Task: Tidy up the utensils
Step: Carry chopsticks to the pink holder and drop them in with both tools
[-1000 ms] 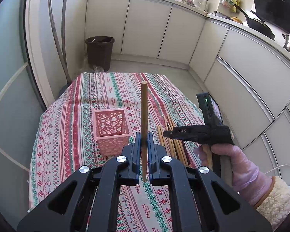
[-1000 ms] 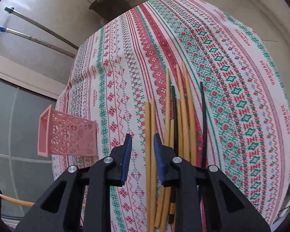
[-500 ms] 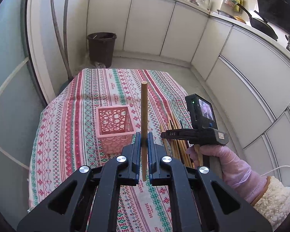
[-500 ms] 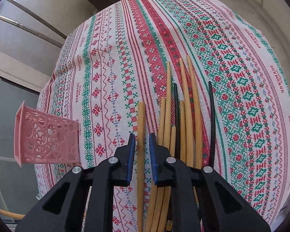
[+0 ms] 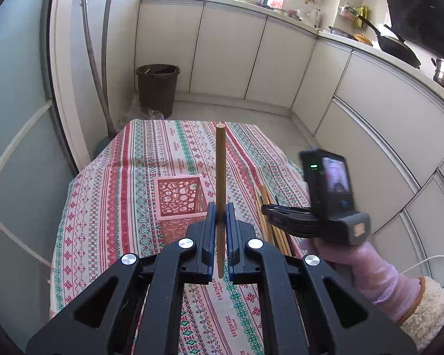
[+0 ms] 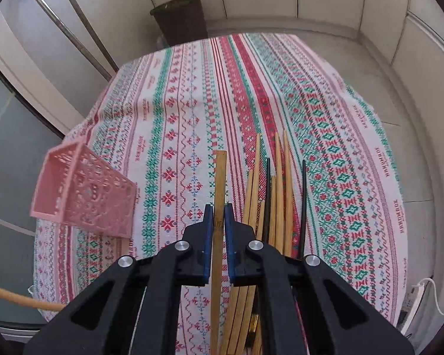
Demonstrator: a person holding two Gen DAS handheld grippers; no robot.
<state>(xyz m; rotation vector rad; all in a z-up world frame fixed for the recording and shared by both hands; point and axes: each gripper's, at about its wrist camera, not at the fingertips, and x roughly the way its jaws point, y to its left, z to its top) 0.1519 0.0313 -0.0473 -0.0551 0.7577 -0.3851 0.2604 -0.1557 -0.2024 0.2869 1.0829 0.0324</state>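
Low in the centre of the left wrist view, the left gripper (image 5: 220, 227) is seen pinching 1 light wooden chopstick (image 5: 221, 177), whose long axis runs straight up the frame with its far end above the striped red, green and white tablecloth (image 5: 118, 207). Just left of that stick, and nearer the left gripper than the right one, stands 1 pink perforated plastic basket (image 5: 180, 198), upright with its mouth open upward. At the right of this frame the right gripper (image 5: 269, 211) is held by a gloved hand (image 5: 367, 263).

Low in the centre of the right wrist view, the right gripper's blue pads (image 6: 207, 230) are pressed onto 1 second wooden chopstick (image 6: 219, 195), lying lengthwise along the fingers and pointing up the frame. The basket lies to the left of these fingers, well apart. To the right, a loose bundle of chopsticks (image 6: 276, 195) rests on the cloth, parallel to the held one: about 6 wooden and 2 black, though overlap makes the count uncertain.
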